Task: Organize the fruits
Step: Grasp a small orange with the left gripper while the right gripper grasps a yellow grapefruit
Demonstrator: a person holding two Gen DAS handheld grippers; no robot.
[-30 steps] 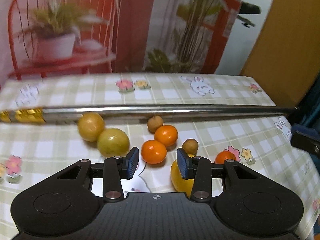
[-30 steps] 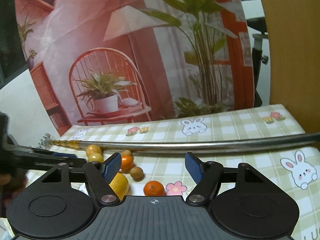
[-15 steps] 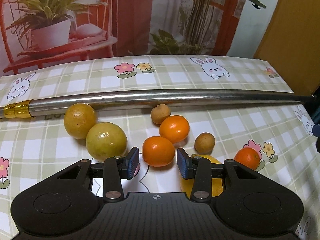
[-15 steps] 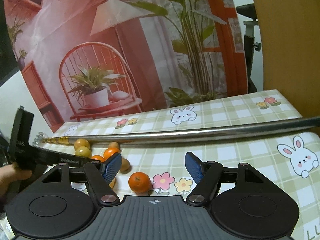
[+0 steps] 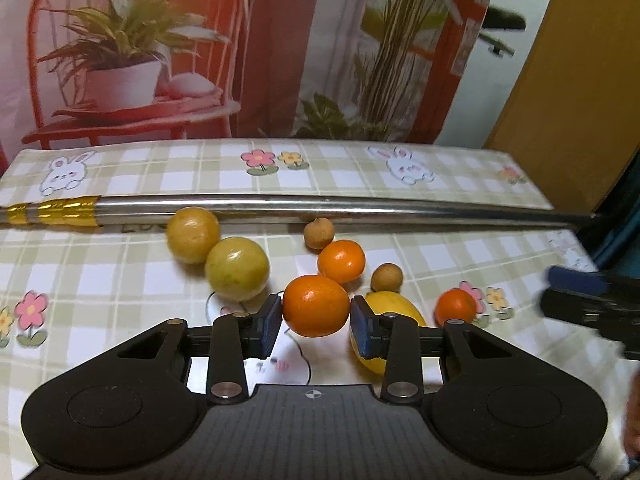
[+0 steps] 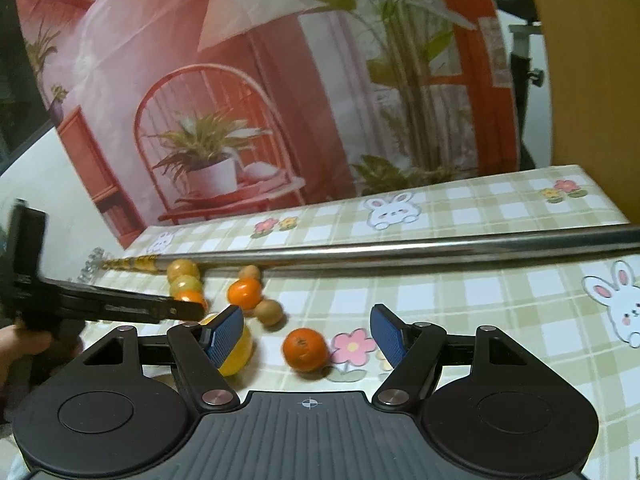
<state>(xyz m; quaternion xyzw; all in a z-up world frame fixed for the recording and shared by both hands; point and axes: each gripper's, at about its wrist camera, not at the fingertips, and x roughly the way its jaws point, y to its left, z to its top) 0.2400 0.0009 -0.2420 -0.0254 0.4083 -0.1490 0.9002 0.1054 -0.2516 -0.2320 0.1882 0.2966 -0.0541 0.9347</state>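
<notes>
Left gripper (image 5: 316, 322) jaws just closed around the front tangerine (image 5: 316, 306), seemingly gripping; right gripper (image 6: 306, 330) released.

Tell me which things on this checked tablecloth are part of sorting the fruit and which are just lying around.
Part of the job:
- three round orange mandarins, one between the left tool pads
- two round yellow-green fruits
- two small brown round fruits
- oval yellow fruit

Just lying about:
- long silver metal pole with gold-taped end
- checked tablecloth
</notes>
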